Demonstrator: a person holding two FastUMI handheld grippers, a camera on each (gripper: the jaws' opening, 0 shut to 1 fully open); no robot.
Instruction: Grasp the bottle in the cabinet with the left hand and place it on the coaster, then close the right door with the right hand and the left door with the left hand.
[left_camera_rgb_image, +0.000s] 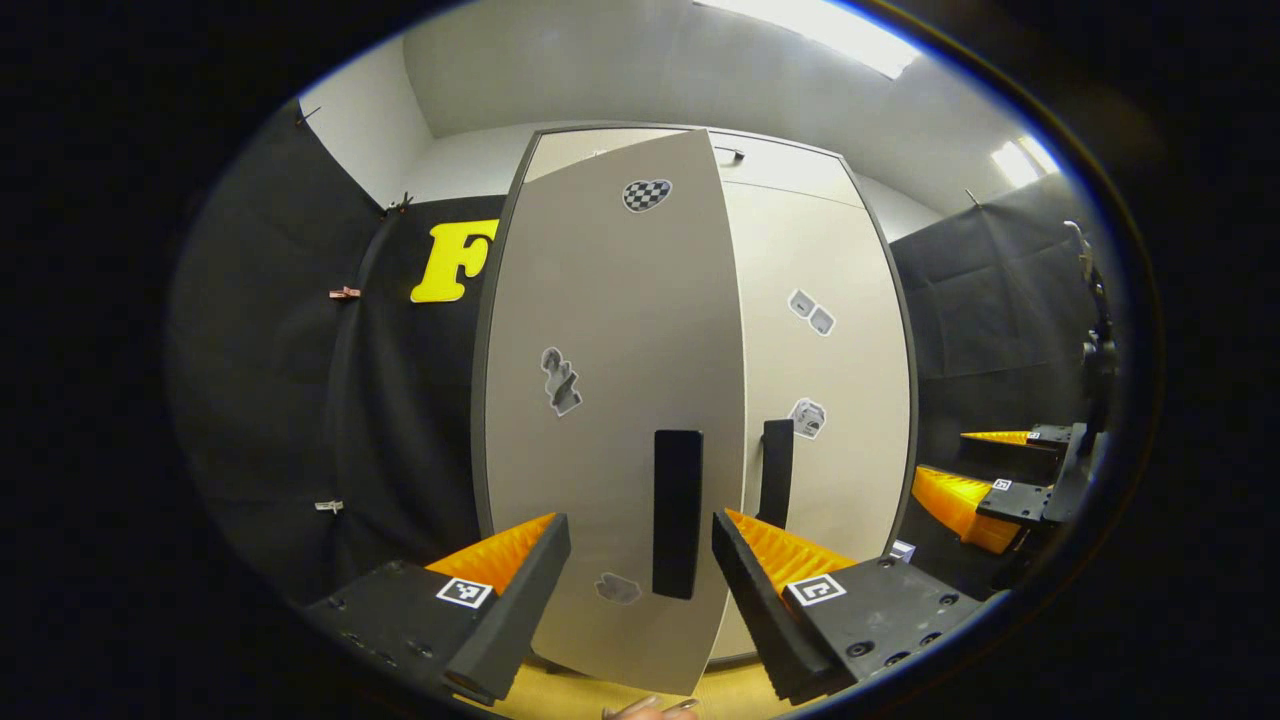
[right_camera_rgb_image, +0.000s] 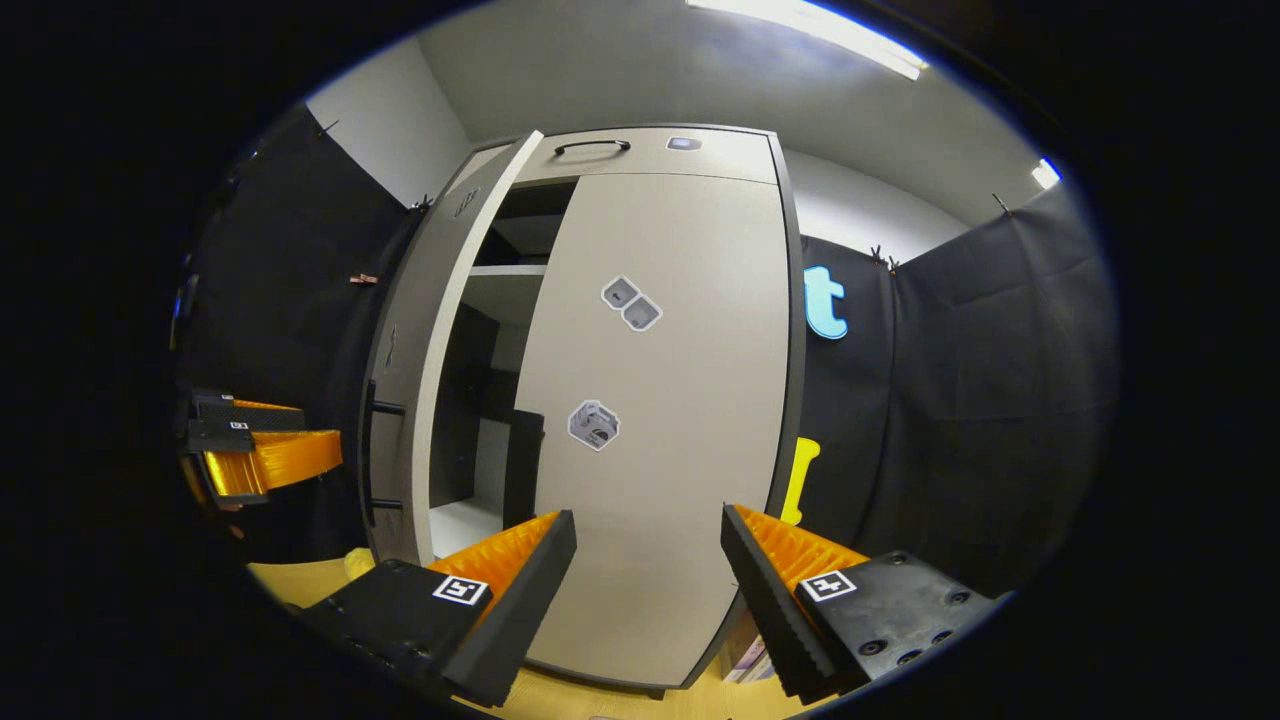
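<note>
My left gripper (left_camera_rgb_image: 640, 560) has wide jaws, empty, facing the left door (left_camera_rgb_image: 610, 400). A stiff, light panel, I judge; push beside its handle (left_camera_rgb_image: 677, 512).

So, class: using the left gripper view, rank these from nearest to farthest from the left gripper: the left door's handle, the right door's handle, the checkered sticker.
1. Left door's handle: straight ahead, between the open jaws.
2. Right door's handle: just right, behind the left door's edge.
3. Checkered sticker: high on the left door.
</note>
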